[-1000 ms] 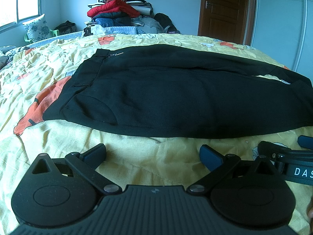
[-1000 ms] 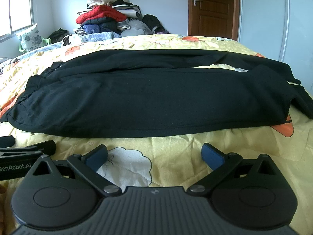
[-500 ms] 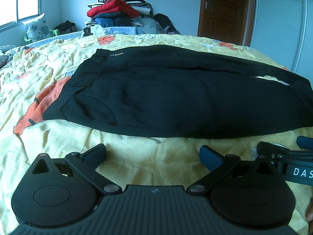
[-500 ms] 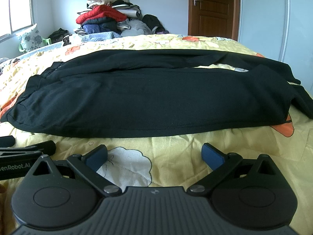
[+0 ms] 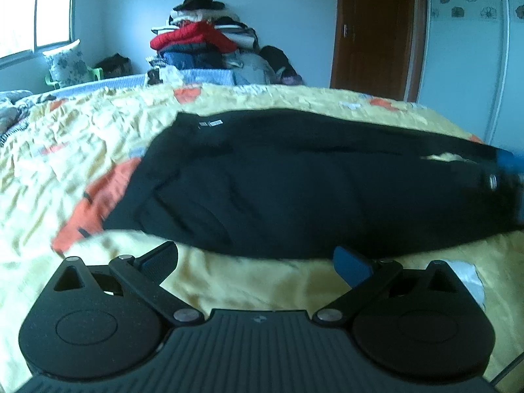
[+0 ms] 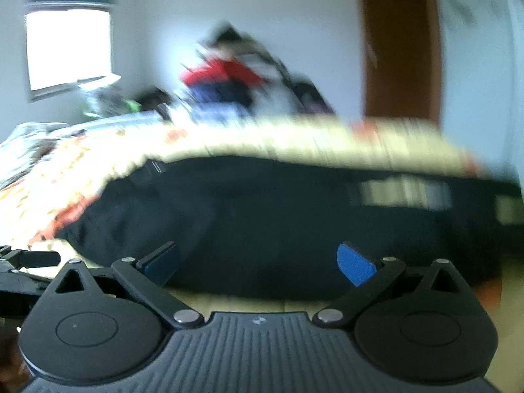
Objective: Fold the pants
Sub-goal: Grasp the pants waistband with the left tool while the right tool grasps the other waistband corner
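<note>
Black pants [image 5: 294, 183] lie flat across the yellow patterned bedspread [image 5: 82, 150], waistband to the left, legs running right. My left gripper [image 5: 255, 262] is open, hovering just short of the pants' near edge with nothing between its fingers. In the left wrist view my right gripper [image 5: 506, 170] shows blurred at the right edge, over the leg end. The right wrist view is smeared by motion; there the pants [image 6: 278, 222] fill the middle. My right gripper [image 6: 258, 263] is open, its tips at the near hem. My left gripper [image 6: 29, 262] appears at the left edge.
A tall pile of clothes [image 5: 203, 42] stands beyond the bed's far edge. A brown door [image 5: 373, 32] and a white wardrobe [image 5: 465, 49] are at the back right. A window [image 5: 36, 9] and a floral pillow [image 5: 65, 65] are at the left.
Both grippers have moved forward toward the pants. The right one moved fast, blurring its view, and now sits over the leg end instead of beside my left gripper.
</note>
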Demonstrator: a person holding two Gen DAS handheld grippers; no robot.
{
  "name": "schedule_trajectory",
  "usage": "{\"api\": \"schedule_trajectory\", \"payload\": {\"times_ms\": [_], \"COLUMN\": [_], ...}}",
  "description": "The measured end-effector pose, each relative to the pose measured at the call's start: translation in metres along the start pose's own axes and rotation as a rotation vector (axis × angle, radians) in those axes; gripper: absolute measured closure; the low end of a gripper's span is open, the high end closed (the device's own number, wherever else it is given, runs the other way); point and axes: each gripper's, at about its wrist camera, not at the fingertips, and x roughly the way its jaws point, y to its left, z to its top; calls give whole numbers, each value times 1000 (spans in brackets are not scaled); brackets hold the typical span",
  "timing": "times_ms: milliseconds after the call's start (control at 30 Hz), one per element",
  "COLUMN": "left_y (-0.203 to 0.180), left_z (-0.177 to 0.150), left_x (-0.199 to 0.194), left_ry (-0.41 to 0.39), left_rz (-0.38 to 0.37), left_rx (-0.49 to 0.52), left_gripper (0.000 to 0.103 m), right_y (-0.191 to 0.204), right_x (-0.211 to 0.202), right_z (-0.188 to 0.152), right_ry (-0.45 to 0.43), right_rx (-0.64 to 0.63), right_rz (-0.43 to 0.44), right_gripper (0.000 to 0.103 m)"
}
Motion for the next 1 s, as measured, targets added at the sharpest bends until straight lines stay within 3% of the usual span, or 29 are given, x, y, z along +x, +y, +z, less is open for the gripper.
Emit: {"api": "schedule_trajectory", "payload": {"times_ms": [67,200,500,733,867,1000], "left_y": [7,25,55,61,67,73], "left_z": [8,22,57,77,90,100], "left_x": [2,9,37,62,75,89], "left_ry": [-11,-27,-4,16,17,29], "left_rz": [21,56,79,78,74,79], "left_rx": [-1,-25,-85,-70,-75,-97], "left_gripper": [0,0,0,0,0,0], "right_y": [3,2,13,7,1,-4], "right_x": [17,89,226,332,376,411], "right_z": [16,52,111,129,126,118], "right_ry": [-11,150,213,359,431,514], "right_rx": [-114,-175,-320,-321,-314,-261], "right_rz": [57,159,371,355,410,467], "right_gripper": [0,0,3,3,22,23]}}
